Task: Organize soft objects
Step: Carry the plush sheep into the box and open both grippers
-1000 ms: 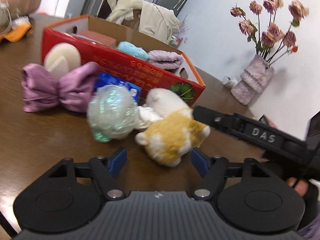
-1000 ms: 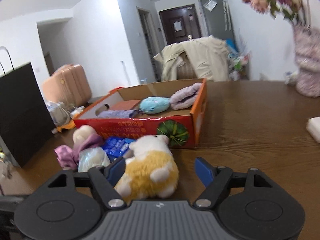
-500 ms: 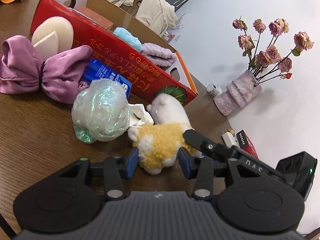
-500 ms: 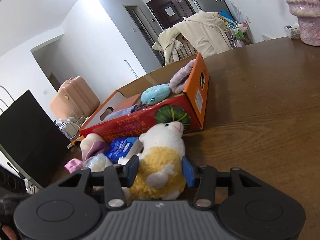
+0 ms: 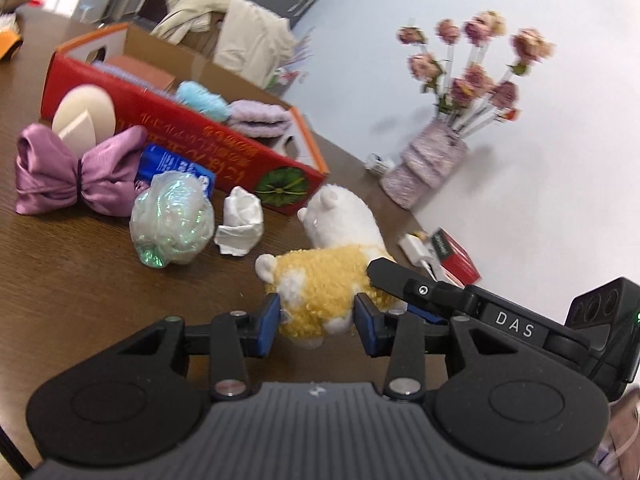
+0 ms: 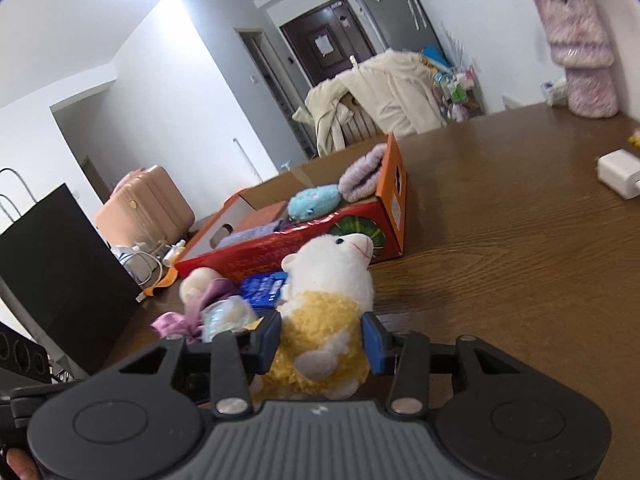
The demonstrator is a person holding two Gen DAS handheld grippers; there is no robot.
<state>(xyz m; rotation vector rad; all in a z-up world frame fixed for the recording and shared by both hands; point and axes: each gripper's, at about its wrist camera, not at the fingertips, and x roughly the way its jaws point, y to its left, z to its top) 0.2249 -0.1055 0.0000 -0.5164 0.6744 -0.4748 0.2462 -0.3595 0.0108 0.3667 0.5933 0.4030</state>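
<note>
A plush sheep (image 5: 320, 280) with a white head and yellow woolly body is caught between both grippers. My left gripper (image 5: 316, 322) has its blue pads against the rump, jaws still closing. My right gripper (image 6: 322, 342) squeezes the body (image 6: 320, 320) from the other side, jaws also closing; one of its fingers (image 5: 400, 282) crosses the left wrist view. The sheep's head tilts up toward the red cardboard box (image 5: 200, 136), which holds a blue plush (image 5: 202, 100) and a lilac fuzzy item (image 5: 260, 118).
On the brown table (image 6: 500, 280) beside the box lie a purple satin bow (image 5: 76, 172), a cream sponge (image 5: 82, 116), a blue packet (image 5: 172, 166), an iridescent wrapped ball (image 5: 172, 216) and crumpled white paper (image 5: 240, 226). A vase of roses (image 5: 428, 164), a charger (image 6: 618, 168) and a small red box (image 5: 456, 258) stand right.
Both grippers went from wide apart to closed on the sheep. The sheep has come away from the iridescent ball and the paper, shifted right and tipped head-up.
</note>
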